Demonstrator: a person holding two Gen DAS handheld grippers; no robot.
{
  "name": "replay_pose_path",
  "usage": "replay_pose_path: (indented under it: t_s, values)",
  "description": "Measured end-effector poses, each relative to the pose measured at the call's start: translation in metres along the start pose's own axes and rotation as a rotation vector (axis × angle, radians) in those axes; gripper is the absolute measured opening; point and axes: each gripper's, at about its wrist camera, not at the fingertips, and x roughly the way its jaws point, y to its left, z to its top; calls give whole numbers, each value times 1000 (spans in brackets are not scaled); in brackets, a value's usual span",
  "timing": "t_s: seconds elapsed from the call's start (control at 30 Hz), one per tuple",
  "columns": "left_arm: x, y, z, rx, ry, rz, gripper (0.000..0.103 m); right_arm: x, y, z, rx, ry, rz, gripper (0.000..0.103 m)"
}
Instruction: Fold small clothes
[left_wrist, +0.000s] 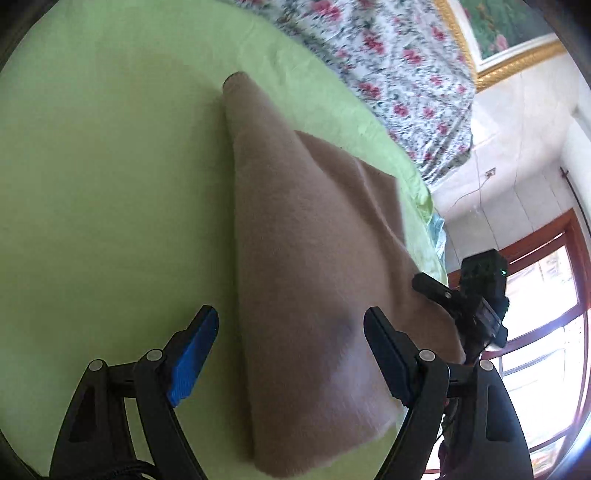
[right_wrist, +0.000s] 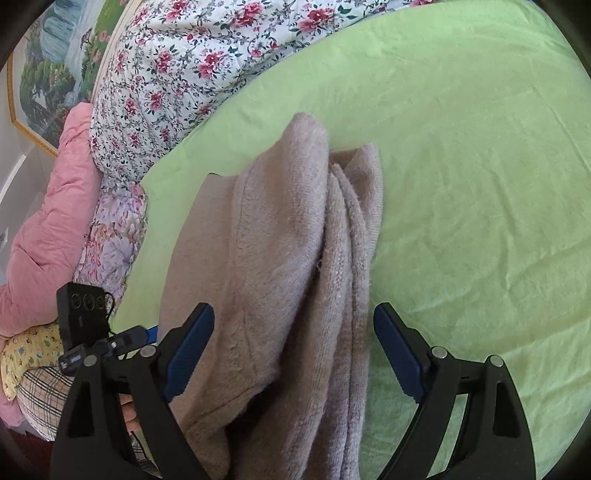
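A small beige fleece garment (left_wrist: 314, 266) lies folded into a long narrow shape on the green sheet (left_wrist: 110, 184). It also shows in the right wrist view (right_wrist: 280, 266), with stacked layers along its right side. My left gripper (left_wrist: 291, 332) is open, its blue-padded fingers straddling the garment's near end just above it. My right gripper (right_wrist: 293, 332) is open, its fingers either side of the garment's other end. Each gripper appears in the other's view, the right one in the left wrist view (left_wrist: 476, 295) and the left one in the right wrist view (right_wrist: 92, 332).
A floral quilt (right_wrist: 192, 62) is bunched along the back of the bed, with a pink duvet (right_wrist: 48, 221) beside it. A gold-framed painting (left_wrist: 506, 33) hangs on the wall. A window (left_wrist: 546, 332) is at the right. The green sheet's edge (left_wrist: 424, 192) drops off near the garment.
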Motion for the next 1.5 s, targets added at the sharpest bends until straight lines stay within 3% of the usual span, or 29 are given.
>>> replay_pose_path:
  t_s: [0.17,0.2,0.23,0.27,0.33,0.47,0.6,0.8,0.97,1.07,1.13,1.2,1.4,1.5]
  values:
    - [24,9,13,-18,3,-59,82,13,-8,4,30,-3,32,87]
    - [26,9,15,-6,1,-69,74,15,-8,4,32,1,39,84]
    - [30,7,17,4,8,-87,56,20,-7,4,40,15,54,69]
    - [37,9,19,-6,21,-92,54,25,-9,3,64,35,81,53]
    - [34,10,17,-16,6,-113,45,28,-7,0,83,26,71,48]
    - [6,4,6,4,-16,-127,42,15,13,-9,80,-20,106,39]
    - [-59,8,-16,34,-63,-112,42,14,57,-31,15,-14,148,38]
    - [-158,37,-68,54,-128,-40,42,42,128,-78,-77,7,288,38]
    - [-198,80,-104,-6,-145,34,42,84,162,-114,-104,84,352,37]
    - [-196,98,-117,-37,-137,87,46,108,164,-129,-103,127,281,41]
    - [-202,97,-126,-43,-167,88,48,110,162,-131,-92,126,273,48]
    - [-208,91,-134,-19,-186,137,52,102,156,-131,-68,122,245,53]
    - [-235,62,-166,117,-203,286,52,57,161,-119,-102,10,106,56]
    - [-244,46,-186,173,-203,325,54,40,172,-110,-140,-43,97,56]
